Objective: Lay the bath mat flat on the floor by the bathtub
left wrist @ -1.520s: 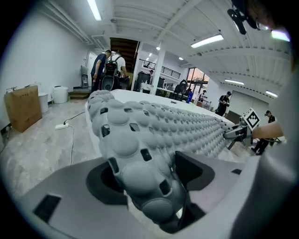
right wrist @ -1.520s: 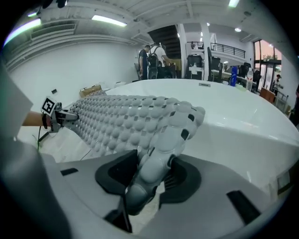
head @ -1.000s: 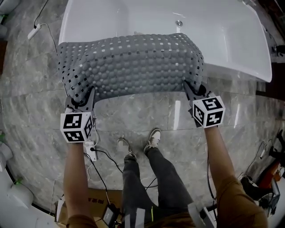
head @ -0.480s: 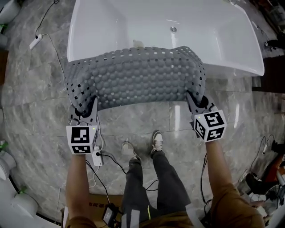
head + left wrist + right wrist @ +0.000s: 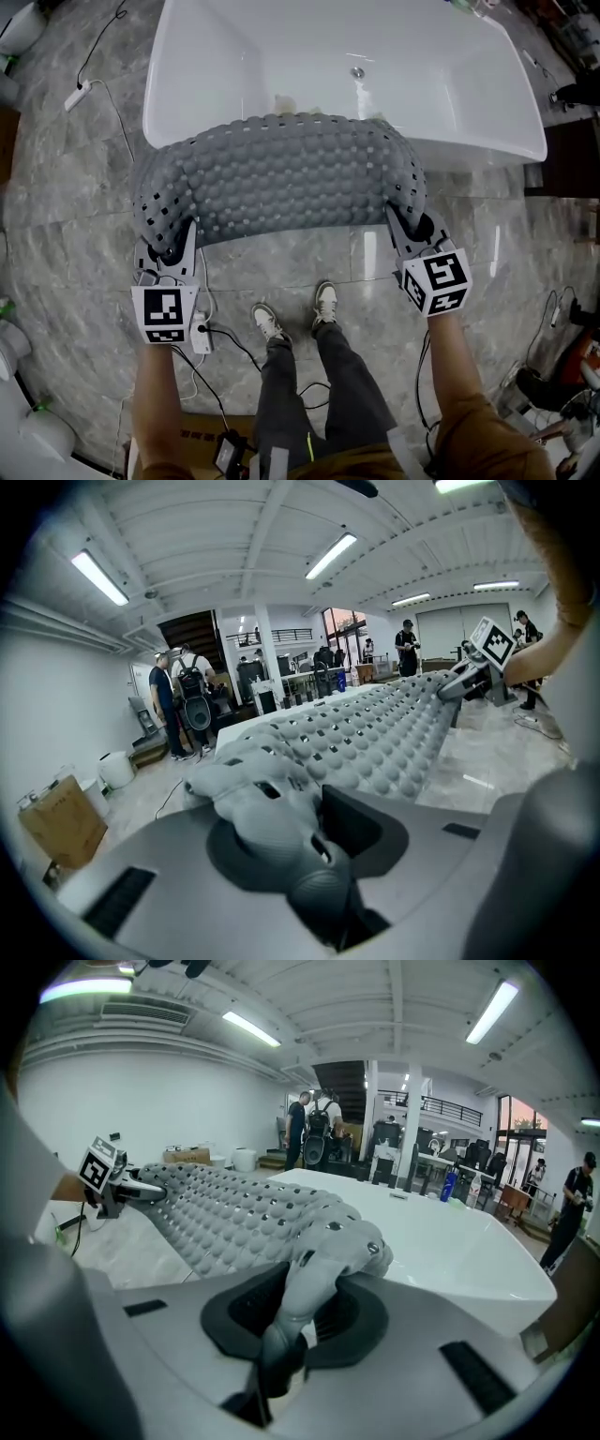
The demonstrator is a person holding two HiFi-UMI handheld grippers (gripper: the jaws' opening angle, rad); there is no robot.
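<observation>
Two hand-held grippers hold mat over bathtub.

You work in bright, even light from long ceiling tubes. In your head view the white tub is close to blown out, and pale streaks of glare lie on the polished floor. Shadows there are soft and faint. Both gripper views bow hard toward the edges and fall to black in the corners. In them the mat smears out of focus nearest the lens.
</observation>
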